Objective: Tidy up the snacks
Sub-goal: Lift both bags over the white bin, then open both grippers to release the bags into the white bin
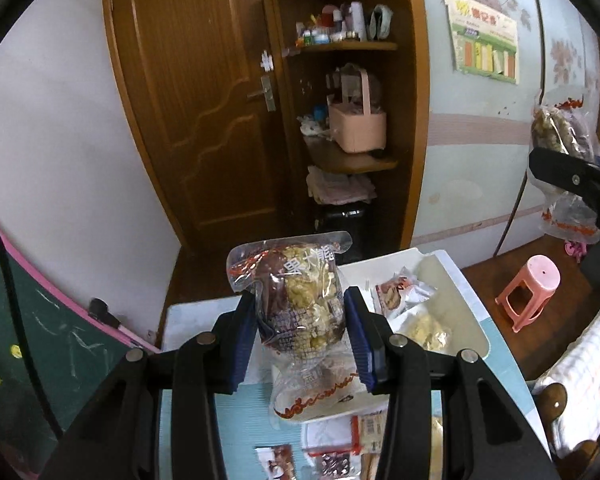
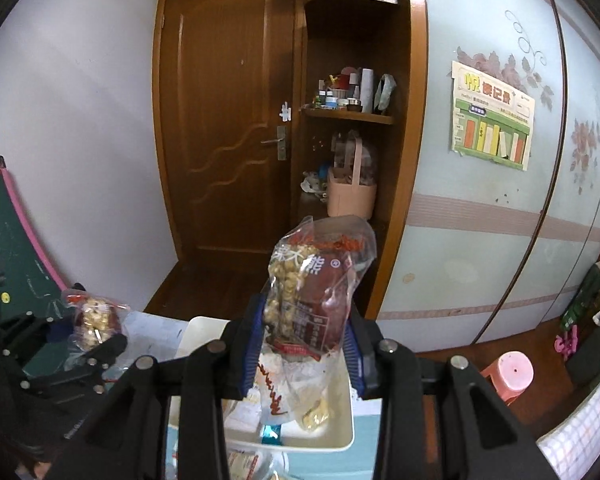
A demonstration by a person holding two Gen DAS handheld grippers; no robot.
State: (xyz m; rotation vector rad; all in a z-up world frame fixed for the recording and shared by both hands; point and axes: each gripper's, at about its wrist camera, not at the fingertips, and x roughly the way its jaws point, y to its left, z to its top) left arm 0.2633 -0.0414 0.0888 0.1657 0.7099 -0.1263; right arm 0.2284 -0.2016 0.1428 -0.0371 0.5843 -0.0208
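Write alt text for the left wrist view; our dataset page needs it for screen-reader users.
The left gripper clamps a clear plastic bag of popcorn above a white plastic tray holding other snack packets. Behind stand a brown wooden door and shelves, with a pink plastic stool at right.

Both clear snack bags point(image 1: 300, 300) point(image 2: 308, 300) show brown and yellow popcorn with red print. Gripper pads point(image 1: 360, 340) are blue on black arms. White tray point(image 1: 460, 280), pink stool point(image 1: 528, 288), brown door point(image 2: 220, 120), pale blue wardrobe point(image 2: 480, 240) with pink flowers.
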